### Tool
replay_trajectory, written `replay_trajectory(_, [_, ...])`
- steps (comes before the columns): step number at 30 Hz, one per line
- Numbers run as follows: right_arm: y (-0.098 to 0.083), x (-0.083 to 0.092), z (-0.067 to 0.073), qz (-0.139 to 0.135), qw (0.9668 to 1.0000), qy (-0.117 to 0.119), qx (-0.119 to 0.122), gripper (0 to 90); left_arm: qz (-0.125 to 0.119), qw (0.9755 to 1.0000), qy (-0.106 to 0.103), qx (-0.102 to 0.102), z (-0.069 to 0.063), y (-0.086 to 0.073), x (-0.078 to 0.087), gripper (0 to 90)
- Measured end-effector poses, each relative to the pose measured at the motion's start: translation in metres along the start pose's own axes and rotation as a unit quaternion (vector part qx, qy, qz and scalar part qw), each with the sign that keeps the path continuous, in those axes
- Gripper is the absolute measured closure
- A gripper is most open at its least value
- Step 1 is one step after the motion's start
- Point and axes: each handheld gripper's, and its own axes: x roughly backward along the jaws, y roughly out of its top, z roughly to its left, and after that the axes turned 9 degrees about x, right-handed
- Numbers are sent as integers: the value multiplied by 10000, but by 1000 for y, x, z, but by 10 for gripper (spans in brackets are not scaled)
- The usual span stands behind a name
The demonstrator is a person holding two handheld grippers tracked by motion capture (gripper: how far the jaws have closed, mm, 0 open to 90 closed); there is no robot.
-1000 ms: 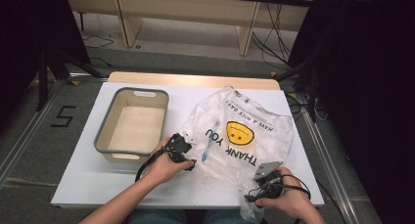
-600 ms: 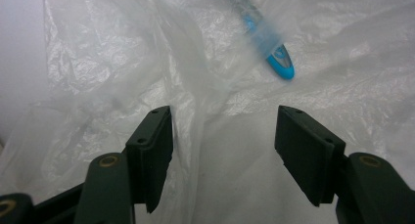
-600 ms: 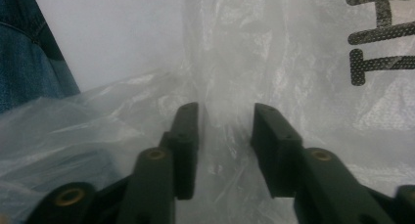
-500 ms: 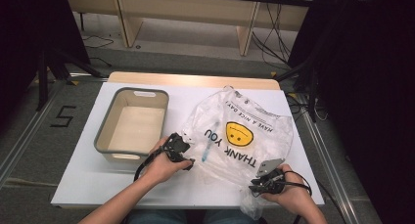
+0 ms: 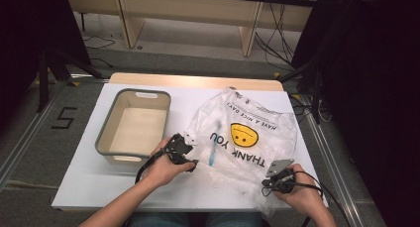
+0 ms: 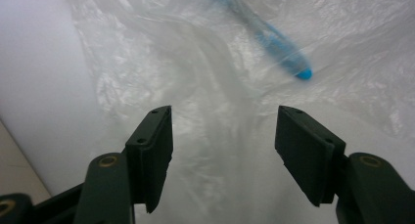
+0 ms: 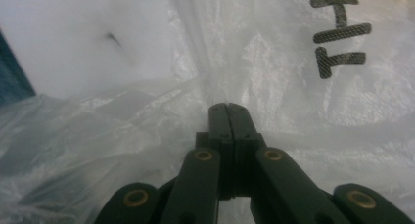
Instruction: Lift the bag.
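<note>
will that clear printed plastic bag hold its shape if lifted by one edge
Probably not: the clear printed plastic bag lies crumpled and thin, so it should sag. It looks very light. The blue toothbrush inside may slide toward the low end.

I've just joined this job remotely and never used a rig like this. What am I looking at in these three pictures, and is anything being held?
There is no robot: a person holds a two-jaw gripper in each hand. The high view looks down on the white table; the other two pictures come from cameras riding on the grippers, looking along their black jaws.

On the table lie a grey-rimmed tub and a clear plastic bag printed THANK YOU, with a blue toothbrush inside.

The left gripper stands open over a gathered fold of the bag, not pinching it. The right gripper has just closed; its jaws meet at the bag's near edge, seemingly pinching the film.
</note>
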Motion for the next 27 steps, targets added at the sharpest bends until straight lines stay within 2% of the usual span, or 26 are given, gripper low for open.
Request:
replay_trajectory(2, [-6, 3, -4, 28, 9999, -86, -48, 900, 9, 10000, -3, -35, -2, 0, 0, 381])
replay_trajectory(4, [-10, 6, -6, 32, 9996, -258, -90, 900, 95, 9999, 21, -138, -4, 0, -1, 368])
replay_trajectory(7, [-12, 6, -8, 7, 9993, -356, -122, 900, 286, 9993, 62, -251, -6, -3, -5, 335])
replay_trajectory(12, [-14, 4, -11, 19, 9987, -494, -131, 900, 559, 9981, 62, -255, -6, -8, -12, 323])
replay_trajectory(14, [-15, 5, -11, 39, 9983, -552, -171, 900, 625, 9979, 18, -165, -6, -9, -12, 328])
replay_trajectory(17, [-16, 5, -13, 85, 9973, -720, -146, 900, 798, 9967, -28, -139, -5, -11, -13, 327])
replay_trajectory(18, [-16, 5, -14, 84, 9970, -754, -157, 900, 774, 9970, -36, -58, -5, -12, -12, 329])
replay_trajectory(22, [-19, 5, -15, -65, 9967, -740, -313, 900, 843, 9963, -59, 128, -3, -13, -11, 333])
replay_trajectory(24, [-20, 6, -16, -158, 9969, -650, -424, 900, 883, 9958, -110, 202, -3, -13, -11, 370])
replay_trajectory(25, [-19, 8, -16, -245, 9964, -667, -455, 872, 913, 9955, -107, 225, -3, -13, -11, 384])
replay_trajectory(27, [-17, 14, -16, -452, 9942, -723, -651, 745, 941, 9951, -111, 268, -4, -12, -11, 414])
